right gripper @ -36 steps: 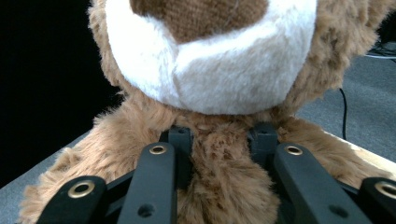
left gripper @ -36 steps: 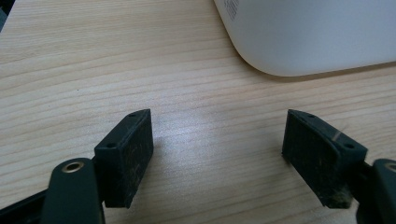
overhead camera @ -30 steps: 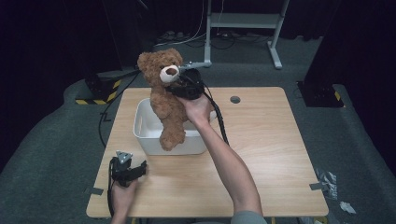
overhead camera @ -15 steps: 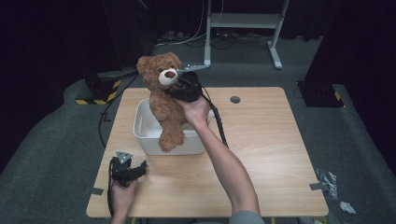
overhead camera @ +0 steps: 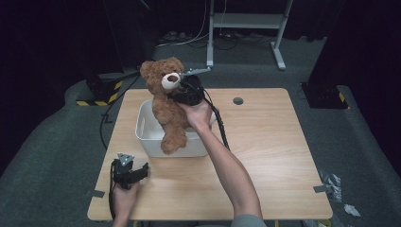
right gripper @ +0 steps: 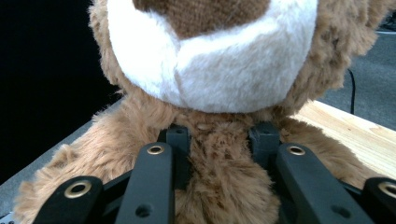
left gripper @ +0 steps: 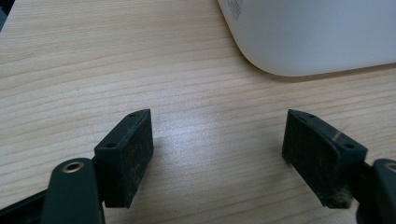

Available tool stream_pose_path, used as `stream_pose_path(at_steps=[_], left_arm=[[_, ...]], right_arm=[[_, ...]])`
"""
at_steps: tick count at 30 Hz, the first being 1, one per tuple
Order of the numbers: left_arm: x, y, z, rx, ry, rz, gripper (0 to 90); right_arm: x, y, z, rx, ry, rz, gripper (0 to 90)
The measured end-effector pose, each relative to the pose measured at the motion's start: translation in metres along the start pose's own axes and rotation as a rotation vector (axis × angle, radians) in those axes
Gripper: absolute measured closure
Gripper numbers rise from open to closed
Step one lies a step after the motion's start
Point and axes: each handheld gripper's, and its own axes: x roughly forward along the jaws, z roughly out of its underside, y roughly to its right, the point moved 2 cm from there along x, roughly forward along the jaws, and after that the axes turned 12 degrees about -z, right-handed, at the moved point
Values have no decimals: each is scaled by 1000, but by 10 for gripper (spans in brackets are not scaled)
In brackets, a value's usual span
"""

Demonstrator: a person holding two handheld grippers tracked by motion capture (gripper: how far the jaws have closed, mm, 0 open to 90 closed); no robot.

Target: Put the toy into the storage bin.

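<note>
- High view: the teddy bear (overhead camera: 169, 106) hangs upright over the white bin (overhead camera: 146, 135) at the far left part of the worktop (overhead camera: 274, 156), lifted off it, its one visible foot dangling down over the bin's near wall.
- The right tongs (overhead camera: 182, 93) come at the bear from its right side and pinch the plush just under the muzzle. In the right gripper view the two black pads are sunk into the fur of the neck (right gripper: 219, 140), drawn close together with a fold of stuffing between them.
- I judge the neck is taken because it is the narrowest soft part, so the body hangs free beneath the grip and can be lowered feet first into the bin.
- The bear's long axis runs nearly vertical, head up and legs down, leaning a little. Its face turns to the right, toward the tongs that hold it.
- The left tongs (overhead camera: 128, 174) rest low on the near left part of the worktop, well apart from the bear. In the left gripper view the pads (left gripper: 128, 149) stand spread wide with bare wood between them, pointing toward the rounded corner of the bin (left gripper: 299, 42).
- That hand seems parked out of the way, ready to steady the bin if it shifts.
</note>
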Motion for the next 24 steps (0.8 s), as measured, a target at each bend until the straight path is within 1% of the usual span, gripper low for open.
stream_pose_path(at_steps=[3, 10, 12, 15, 19, 22, 24], left_arm=[[0, 0, 0, -1, 1, 0, 245], [0, 0, 0, -5, 3, 1, 245], [0, 0, 0, -5, 3, 1, 245], [0, 0, 0, -5, 3, 1, 245], [0, 0, 0, -4, 3, 1, 245], [0, 0, 0, -5, 3, 1, 245], [0, 0, 0, -5, 3, 1, 245]], right_arm=[[1, 2, 2, 13, -8, 6, 685], [4, 4, 6, 24, -27, 12, 679], [5, 4, 7, 23, -40, 13, 678], [6, 5, 8, 19, -42, 13, 678], [7, 5, 9, 30, -54, 13, 676], [8, 5, 10, 16, -62, 23, 675], [10, 5, 11, 21, -61, 30, 674]])
